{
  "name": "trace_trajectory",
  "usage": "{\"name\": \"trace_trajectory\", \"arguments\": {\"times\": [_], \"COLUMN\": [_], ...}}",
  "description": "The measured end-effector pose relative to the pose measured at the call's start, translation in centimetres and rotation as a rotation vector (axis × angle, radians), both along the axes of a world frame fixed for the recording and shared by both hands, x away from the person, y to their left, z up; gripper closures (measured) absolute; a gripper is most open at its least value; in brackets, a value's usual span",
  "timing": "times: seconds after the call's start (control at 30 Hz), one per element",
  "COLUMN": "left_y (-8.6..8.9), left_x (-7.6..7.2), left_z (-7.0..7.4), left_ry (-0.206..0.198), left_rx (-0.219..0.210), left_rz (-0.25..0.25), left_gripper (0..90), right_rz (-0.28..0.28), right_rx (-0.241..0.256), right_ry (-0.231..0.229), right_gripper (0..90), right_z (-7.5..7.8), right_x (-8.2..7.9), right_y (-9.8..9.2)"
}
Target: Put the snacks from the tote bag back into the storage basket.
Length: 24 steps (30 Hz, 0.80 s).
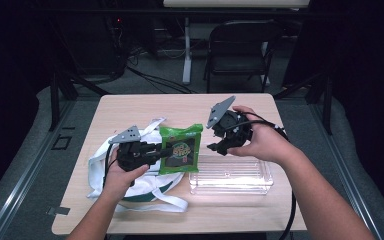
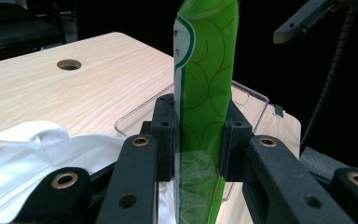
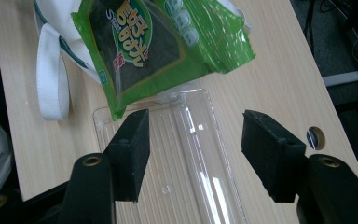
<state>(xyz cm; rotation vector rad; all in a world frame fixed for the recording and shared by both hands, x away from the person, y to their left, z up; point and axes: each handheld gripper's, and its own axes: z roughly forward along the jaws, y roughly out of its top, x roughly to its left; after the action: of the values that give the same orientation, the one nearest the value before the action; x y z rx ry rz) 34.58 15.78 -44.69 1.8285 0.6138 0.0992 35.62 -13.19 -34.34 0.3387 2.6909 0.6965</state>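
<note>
Forearms come in from the bottom of the high view, each hand carrying a black gripper over a pale wood-grain table with a round cable hole in its top. Clamped on the edge of a green seaweed snack packet, the left gripper holds it above the table, partly over a white cloth bag with green trim. Its own view shows the packet edge-on between the two pads, so the print is unreadable there. Hovering with its jaws spread wide and nothing between them, the right gripper sits just beside the packet's right edge, above a clear plastic tray that lies on the table near the front. Seen along those jaws, the tray is ribbed and its far end slips under the packet. Behind the table stand a dark folding chair and a white desk leg on grey floor with loose cables; the rest of the room is too dark to make out.
</note>
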Motion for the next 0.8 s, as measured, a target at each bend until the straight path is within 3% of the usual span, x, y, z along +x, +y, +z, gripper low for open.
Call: {"name": "trace_trajectory", "arguments": {"times": [0.8], "left_y": [-0.9], "left_x": [-0.3], "left_z": [-0.2], "left_ry": [0.004], "left_rx": [0.000], "left_rz": [-0.031], "left_gripper": [72.4], "right_rz": [0.069], "right_rx": [-0.062], "right_ry": [-0.007], "right_gripper": [39.3], "right_z": [1.5], "right_x": [0.7], "right_y": [2.8]}}
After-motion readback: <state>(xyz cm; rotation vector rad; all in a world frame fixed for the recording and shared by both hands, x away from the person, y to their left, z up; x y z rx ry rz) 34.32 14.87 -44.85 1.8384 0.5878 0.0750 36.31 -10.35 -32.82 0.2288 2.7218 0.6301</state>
